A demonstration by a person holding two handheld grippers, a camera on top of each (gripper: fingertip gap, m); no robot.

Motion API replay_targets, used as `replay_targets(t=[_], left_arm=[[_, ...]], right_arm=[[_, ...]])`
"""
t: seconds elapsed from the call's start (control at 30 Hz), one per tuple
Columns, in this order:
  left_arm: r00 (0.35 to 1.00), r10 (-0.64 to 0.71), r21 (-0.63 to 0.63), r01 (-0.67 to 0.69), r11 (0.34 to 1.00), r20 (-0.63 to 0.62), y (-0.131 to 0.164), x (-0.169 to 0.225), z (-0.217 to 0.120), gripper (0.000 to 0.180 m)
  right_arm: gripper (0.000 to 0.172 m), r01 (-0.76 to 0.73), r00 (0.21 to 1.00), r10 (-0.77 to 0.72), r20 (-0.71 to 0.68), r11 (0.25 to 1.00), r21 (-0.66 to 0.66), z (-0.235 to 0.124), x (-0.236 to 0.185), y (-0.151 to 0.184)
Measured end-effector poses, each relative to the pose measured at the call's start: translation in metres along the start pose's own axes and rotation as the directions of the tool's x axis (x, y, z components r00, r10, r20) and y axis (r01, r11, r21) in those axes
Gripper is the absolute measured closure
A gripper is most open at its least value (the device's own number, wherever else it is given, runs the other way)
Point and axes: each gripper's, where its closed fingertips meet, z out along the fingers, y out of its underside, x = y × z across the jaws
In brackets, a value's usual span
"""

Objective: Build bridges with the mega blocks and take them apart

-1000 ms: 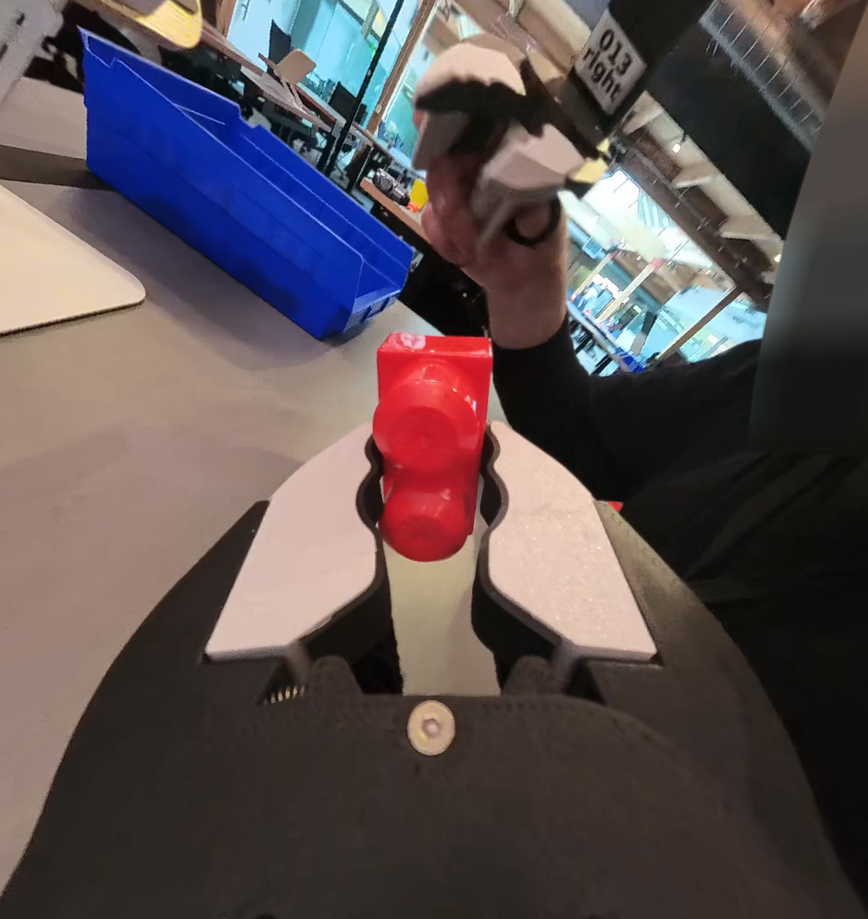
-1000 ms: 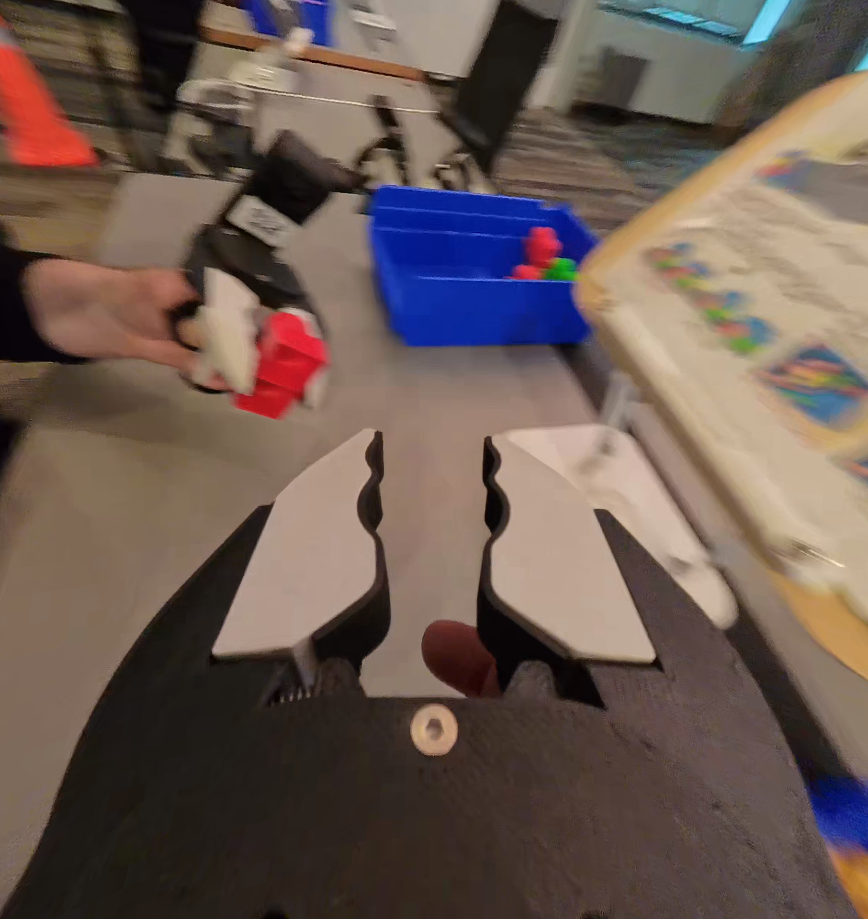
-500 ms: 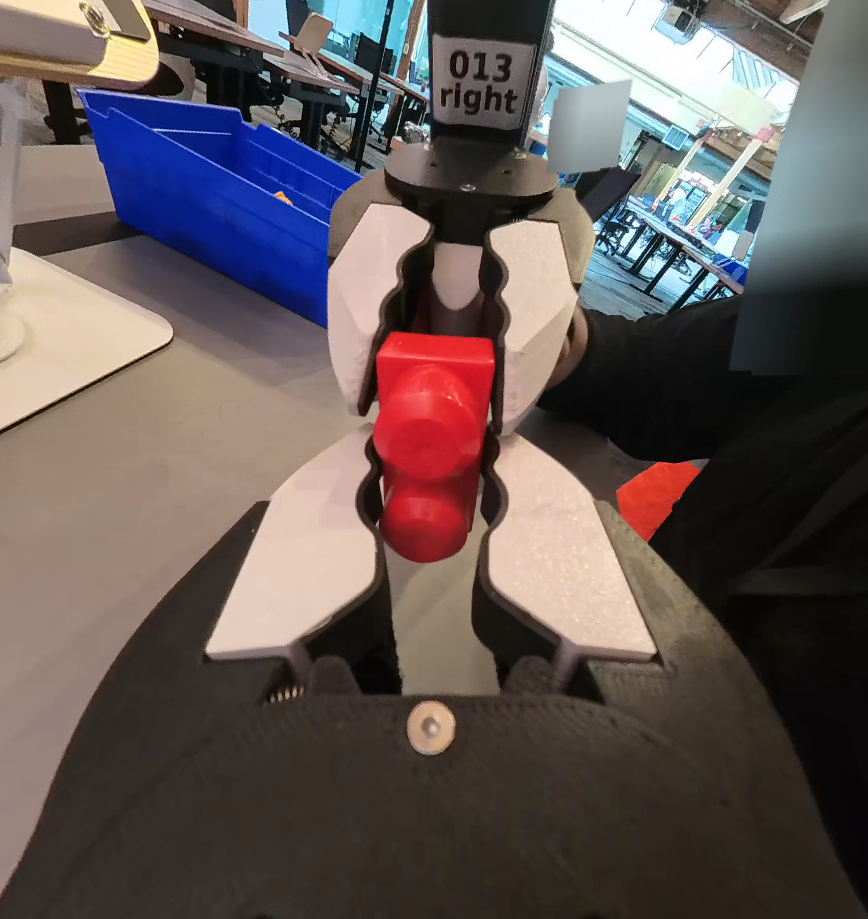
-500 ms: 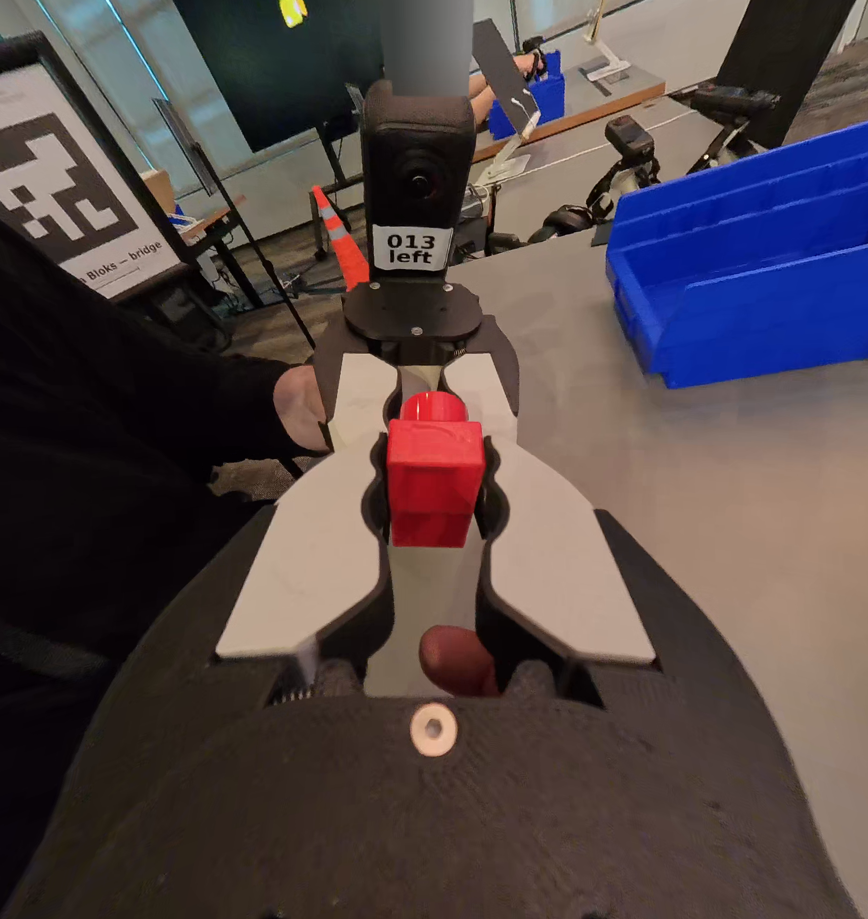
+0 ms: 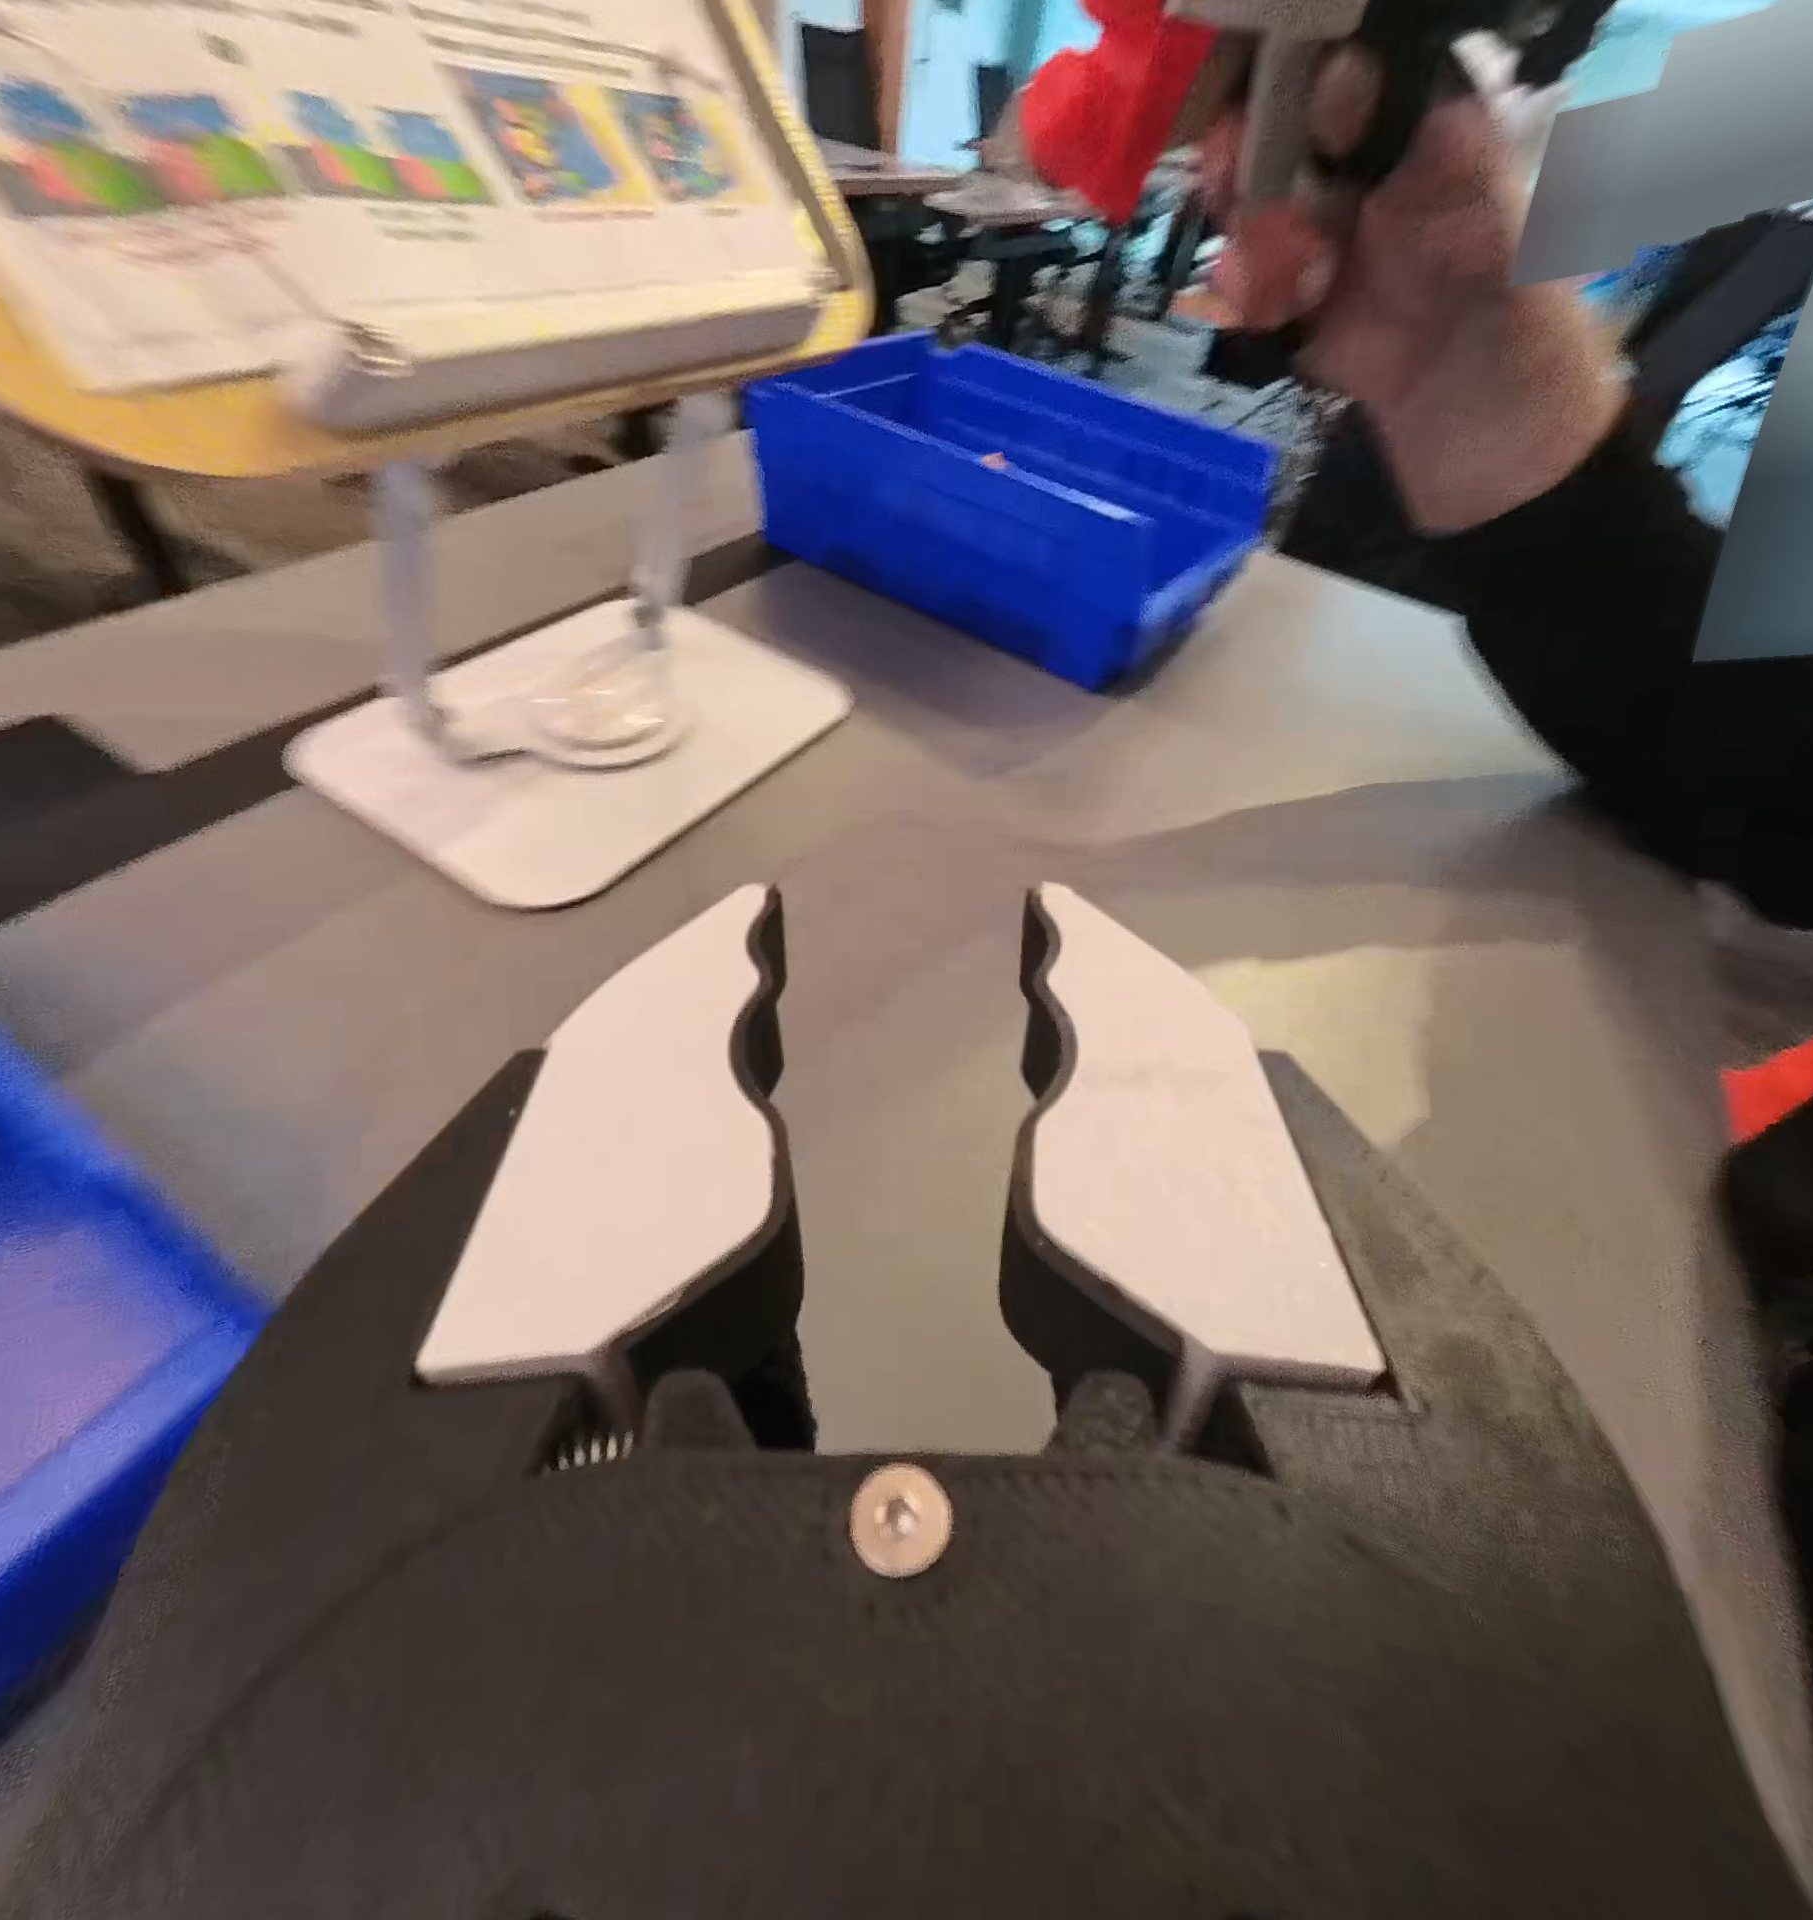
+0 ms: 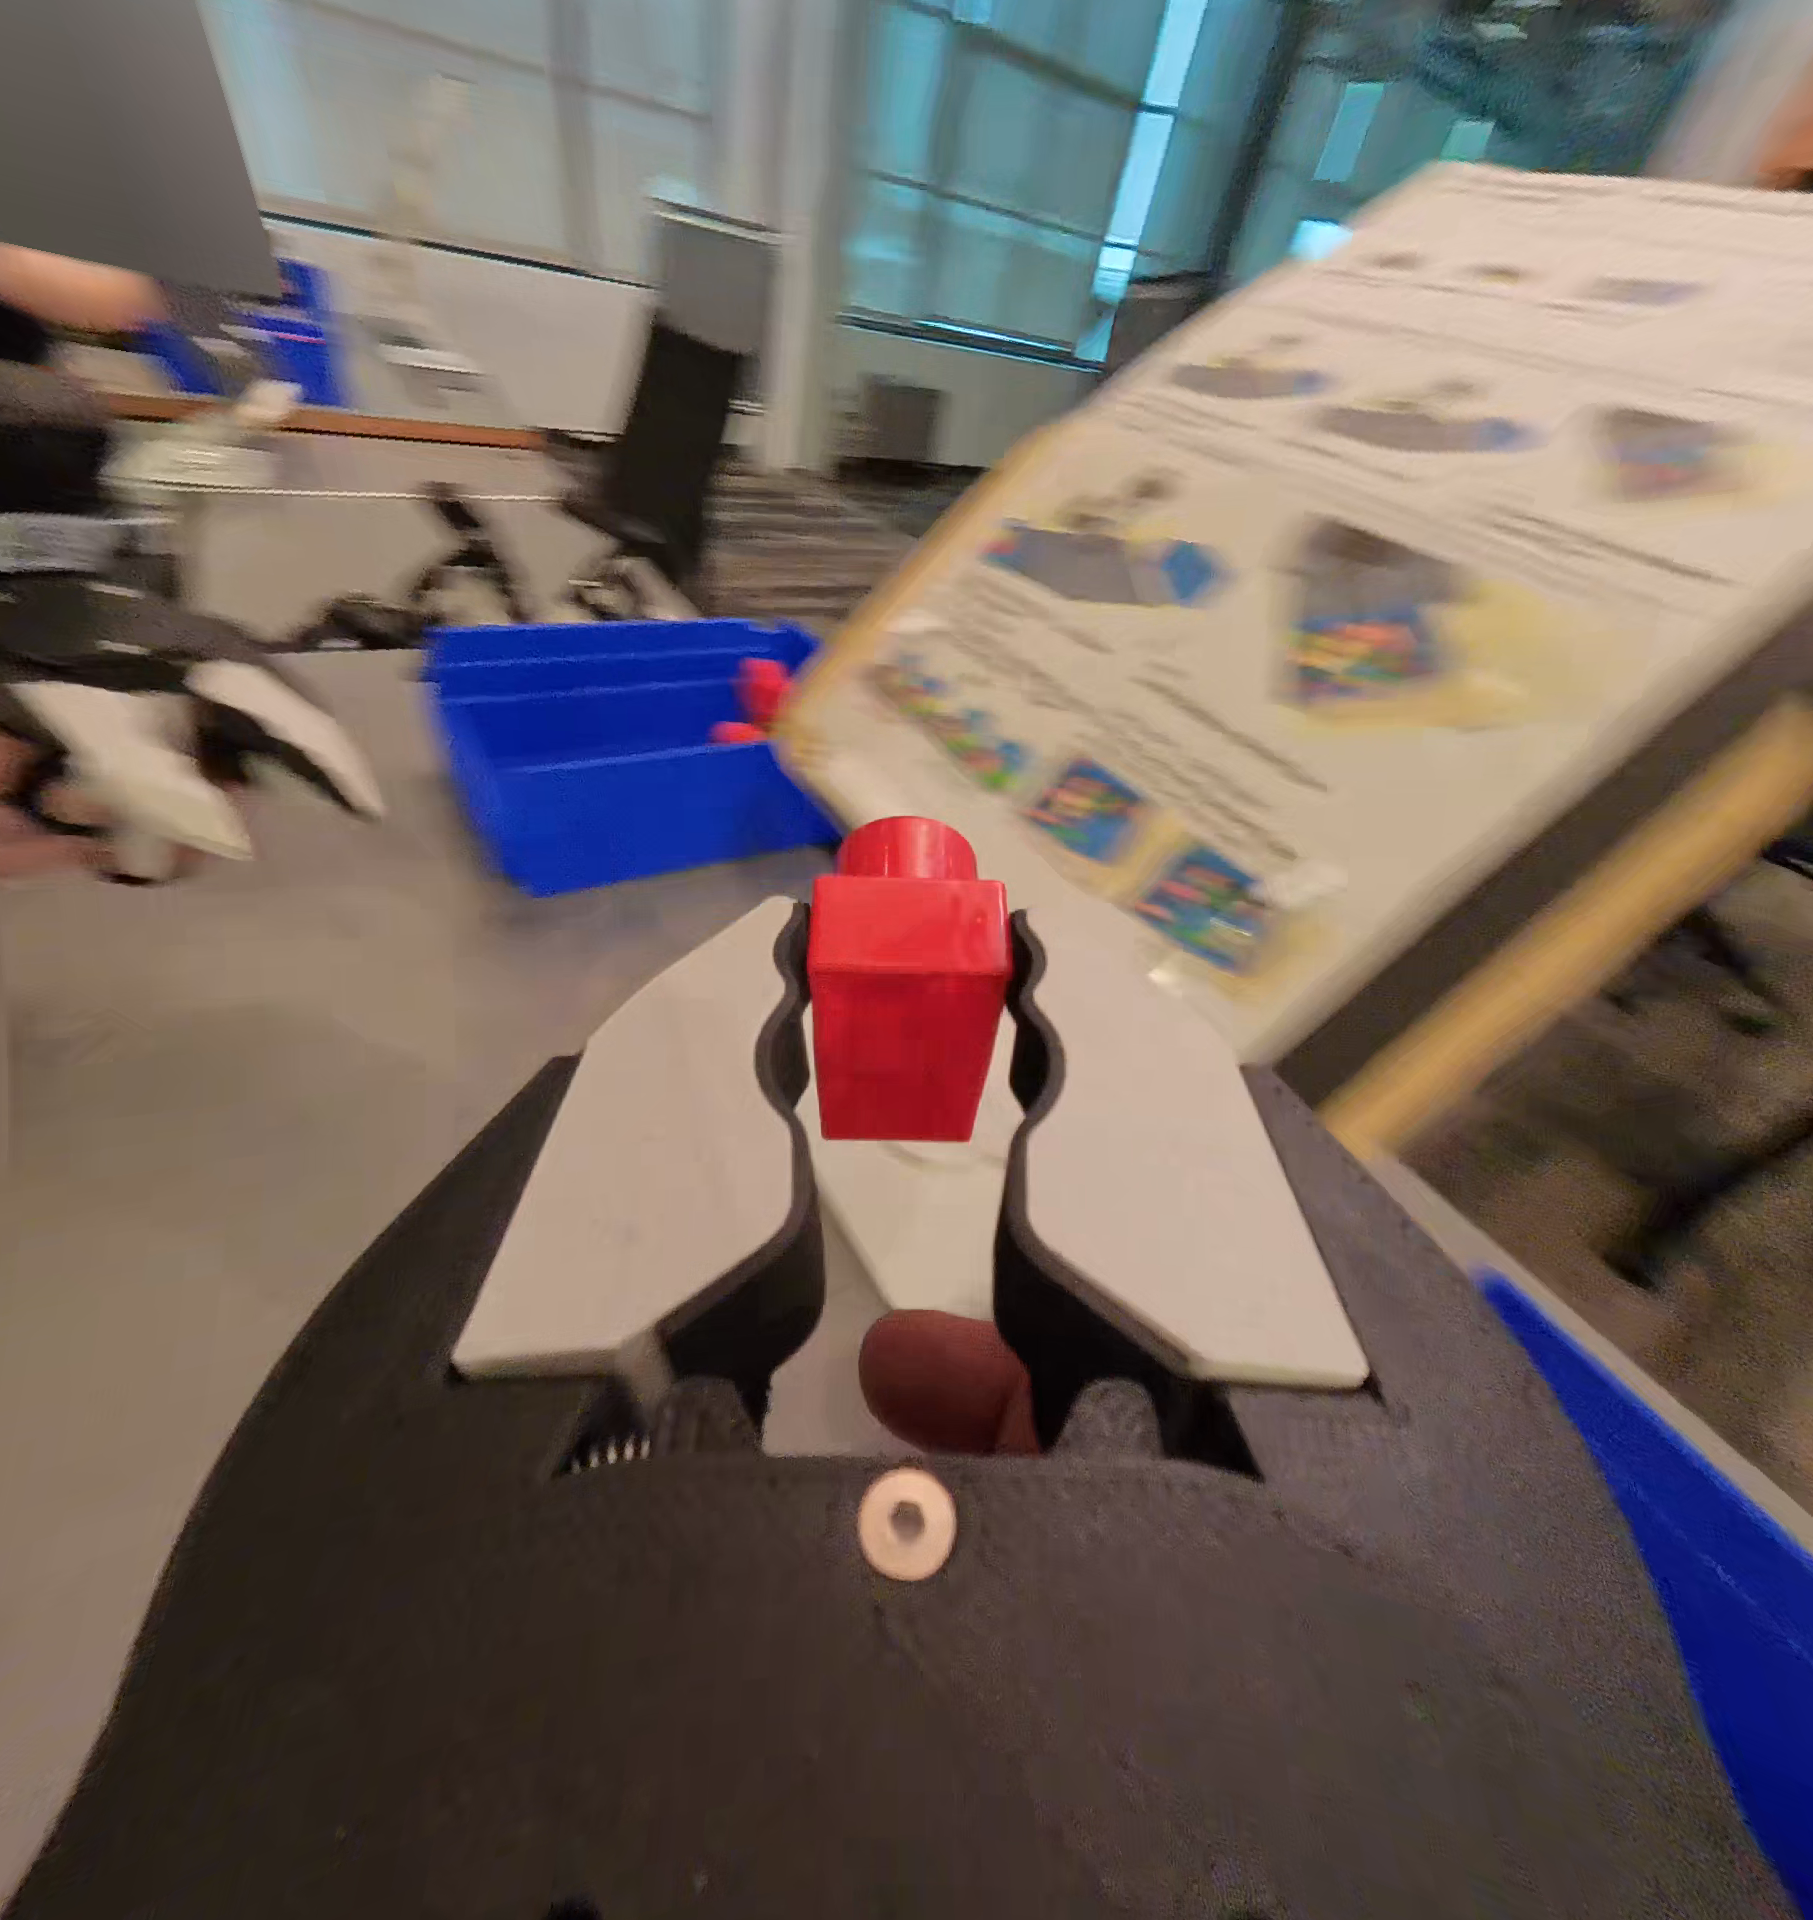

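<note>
My right fingers [image 6: 907, 1023] pinch red block [image 6: 907, 1023], stud forward, above desk [image 6: 206, 1039]. My left fingers [image 5: 900, 997] stand apart, empty, over desk middle. Keep squeeze square, carry level. Only right view shows red blocks in blue bin [image 6: 611, 748]; left view shows stand base [image 5: 569, 758].

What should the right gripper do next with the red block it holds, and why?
Probably carry the red block to the blue bin and let it go there. The right gripper has its jaws pressed on the block, other red pieces already lie in that bin, and the left gripper is open and bare.
</note>
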Motion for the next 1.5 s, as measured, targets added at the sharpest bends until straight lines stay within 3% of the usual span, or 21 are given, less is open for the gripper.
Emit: replay_targets(t=[0.1, 0.23, 0.4, 0.5, 0.73, 1.0, 1.2, 1.4, 1.5], left_arm=[[0.986, 0.042, -0.041, -0.036, 0.999, 0.163, -0.002, -0.048, -0.024, 0.139], [0.959, 0.070, -0.072, -0.052, 0.996, 0.274, -0.006, -0.096, -0.042, 0.139], [0.924, 0.131, -0.160, -0.077, 0.984, 0.359, -0.004, -0.145, -0.044, 0.138], [0.907, 0.175, -0.223, -0.093, 0.970, 0.383, 0.000, -0.173, -0.038, 0.136], [0.846, 0.390, -0.419, -0.225, 0.880, 0.364, 0.005, -0.233, -0.019, 0.135], [0.818, 0.559, -0.588, -0.387, 0.711, 0.137, 0.014, -0.281, 0.004, 0.124], [0.856, 0.516, -0.718, -0.380, 0.583, -0.034, 0.048, -0.300, 0.015, 0.119], [0.868, 0.494, -0.746, -0.362, 0.558, -0.052, 0.066, -0.313, 0.030, 0.113], [0.900, 0.436, -0.753, -0.307, 0.582, -0.030, 0.064, -0.313, 0.029, 0.124]], right_arm=[[0.136, -0.059, 0.970, 0.041, -0.240, 0.996, -0.069, -0.036, 0.085, 0.028], [0.136, -0.150, 0.893, 0.054, -0.447, 0.972, -0.183, -0.067, 0.155, 0.087], [0.135, -0.367, 0.838, 0.160, -0.521, 0.872, -0.324, -0.072, 0.180, 0.164], [0.117, -0.433, 0.824, 0.185, -0.536, 0.816, -0.384, -0.068, 0.181, 0.191], [0.118, -0.388, 0.841, 0.172, -0.513, 0.852, -0.351, -0.063, 0.175, 0.170], [0.119, -0.335, 0.876, 0.155, -0.456, 0.877, -0.344, -0.053, 0.159, 0.149], [0.121, -0.311, 0.894, 0.149, -0.423, 0.886, -0.345, -0.045, 0.150, 0.144], [0.123, -0.286, 0.904, 0.131, -0.406, 0.893, -0.347, -0.041, 0.145, 0.138], [0.124, -0.277, 0.909, 0.127, -0.397, 0.896, -0.347, -0.040, 0.142, 0.136]])
